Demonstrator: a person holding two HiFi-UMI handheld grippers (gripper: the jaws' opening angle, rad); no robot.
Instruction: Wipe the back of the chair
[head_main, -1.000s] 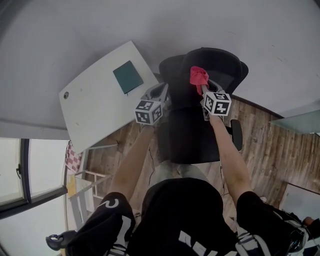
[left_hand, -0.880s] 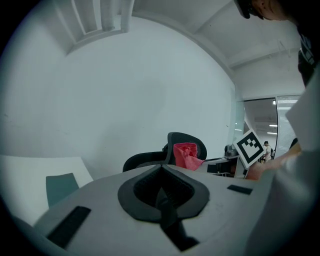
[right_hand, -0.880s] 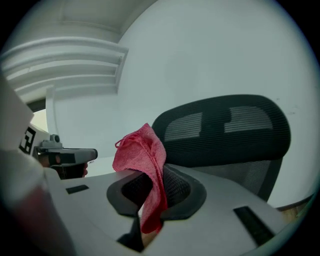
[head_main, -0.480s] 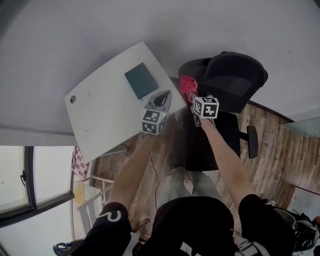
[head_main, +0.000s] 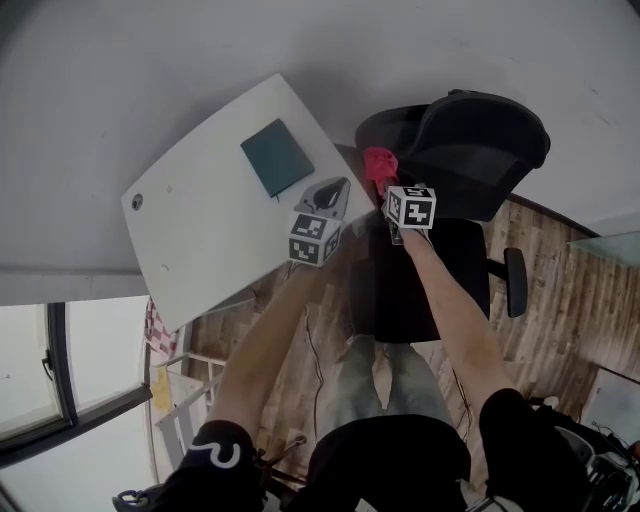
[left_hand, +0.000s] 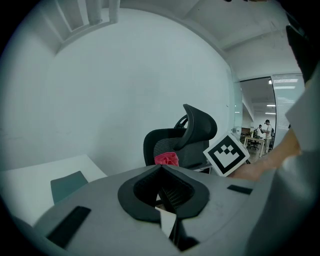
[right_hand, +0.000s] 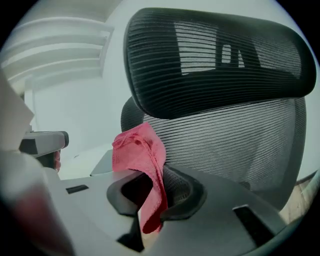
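The black mesh office chair (head_main: 480, 150) stands at the upper right of the head view, its seat in front of me. My right gripper (head_main: 386, 182) is shut on a red cloth (head_main: 378, 162) by the left edge of the chair's back. In the right gripper view the cloth (right_hand: 142, 155) bunches up from the jaws right before the mesh back (right_hand: 235, 145), under the headrest (right_hand: 220, 55). My left gripper (head_main: 325, 193) hovers shut and empty over the table's corner, apart from the chair. Its own view shows the chair (left_hand: 185, 137) and the cloth (left_hand: 166, 159) beyond its tip (left_hand: 161, 167).
A white table (head_main: 200, 230) with a teal notebook (head_main: 277, 157) stands left of the chair, close to its back. Wooden floor (head_main: 570, 290) lies on the right and a window (head_main: 40, 370) at lower left. A pale wall runs behind everything.
The chair now sits further right and turned. The left gripper has come off it and hangs over the table's corner. The right gripper with the cloth is now at the back's left edge.
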